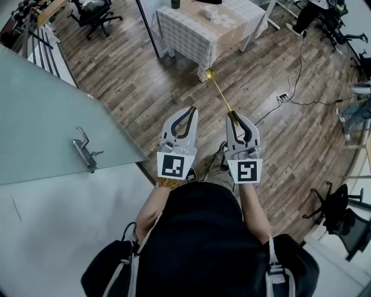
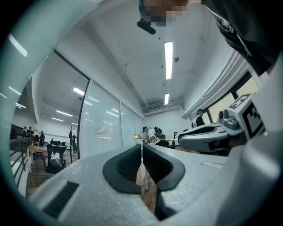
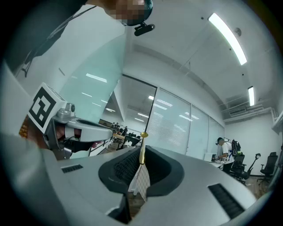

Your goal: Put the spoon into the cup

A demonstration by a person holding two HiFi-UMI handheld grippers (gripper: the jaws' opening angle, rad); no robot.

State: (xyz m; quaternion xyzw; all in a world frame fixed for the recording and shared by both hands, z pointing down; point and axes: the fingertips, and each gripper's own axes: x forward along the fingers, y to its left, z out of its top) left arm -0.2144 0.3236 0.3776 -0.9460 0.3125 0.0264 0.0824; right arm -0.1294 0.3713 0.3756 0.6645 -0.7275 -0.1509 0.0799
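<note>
In the head view I stand on a wooden floor, some way short of a table [image 1: 191, 36] with a checked cloth. A white cup [image 1: 211, 11] stands on it at the far end. My right gripper [image 1: 233, 115] is shut on the handle of a gold spoon [image 1: 219, 91], whose bowl points toward the table. In the right gripper view the spoon [image 3: 142, 151] rises from between the closed jaws. My left gripper [image 1: 192, 109] is held beside the right one, shut and empty. The left gripper view shows its jaws meeting, with the spoon [image 2: 138, 137] and right gripper [image 2: 208, 136] at the right.
A glass door with a metal handle [image 1: 87, 149] stands close on my left. A dark cup [image 1: 175, 4] also sits on the table. A power strip and cable [image 1: 283, 97] lie on the floor to the right, and office chairs [image 1: 339, 216] stand around the room's edges.
</note>
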